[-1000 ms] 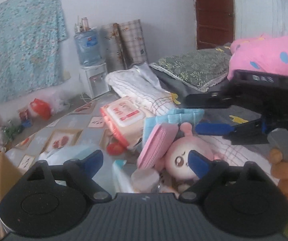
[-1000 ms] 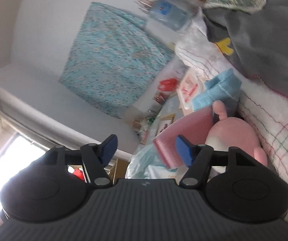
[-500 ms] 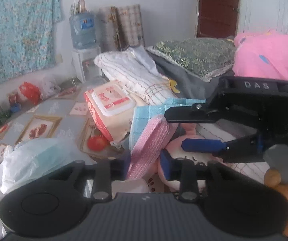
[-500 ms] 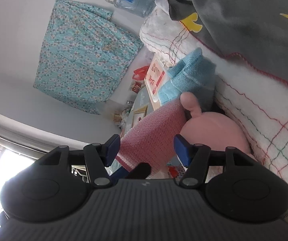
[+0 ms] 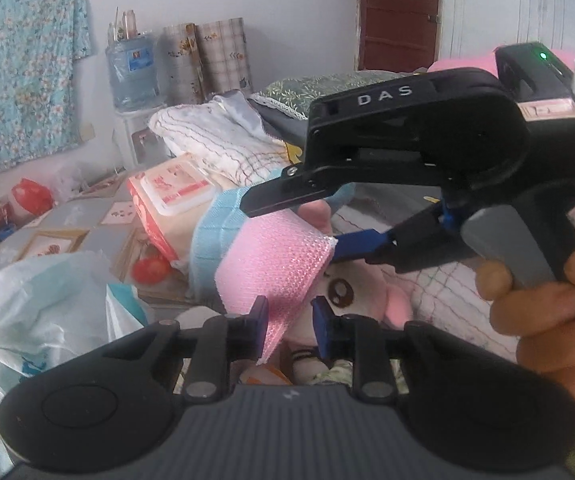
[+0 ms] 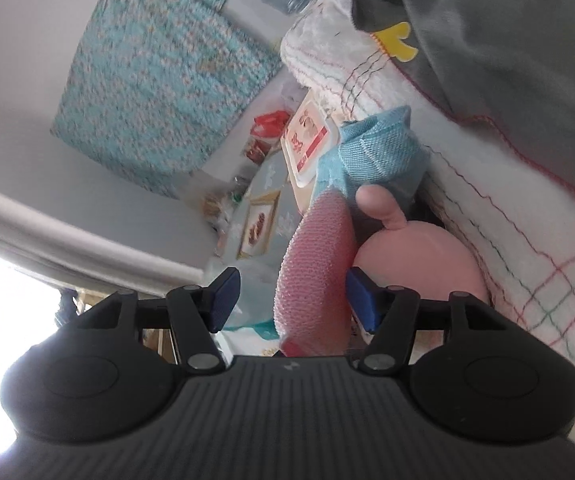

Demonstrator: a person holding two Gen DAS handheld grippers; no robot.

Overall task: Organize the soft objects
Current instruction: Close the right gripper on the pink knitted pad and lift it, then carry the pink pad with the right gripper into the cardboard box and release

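My left tool (image 5: 287, 322) is clamped on the near edge of the pink bubble-textured sheet (image 5: 275, 264), its blue pads pinching the thin material after the jaws have just been closing. The sheet rises forward from those pads, and its far end sits between the fingers of my right tool (image 5: 319, 222), which reaches in from the right, held by a hand (image 5: 547, 304) wrapped round its grip. From the right wrist camera the same sheet (image 6: 313, 276) stands between the right tool's (image 6: 293, 298) blue pads: it lies close against the right-hand pad (image 6: 361, 300), while the left-hand pad stands clear of it with a gap. Those jaws have just been closing a little, yet they are not pressing the sheet from both sides. Just beyond and below the left tool lies a pink plush toy (image 5: 351, 292) with a large brown eye, face toward me, on a white blanket with coloured check lines (image 6: 527, 248). A folded light blue cloth (image 5: 215, 232) sits behind the sheet, ahead of the left tool and slightly left, against a pack of wet wipes (image 5: 171, 188). A crumpled white plastic bag (image 5: 39, 300) lies to the left tool's near left.
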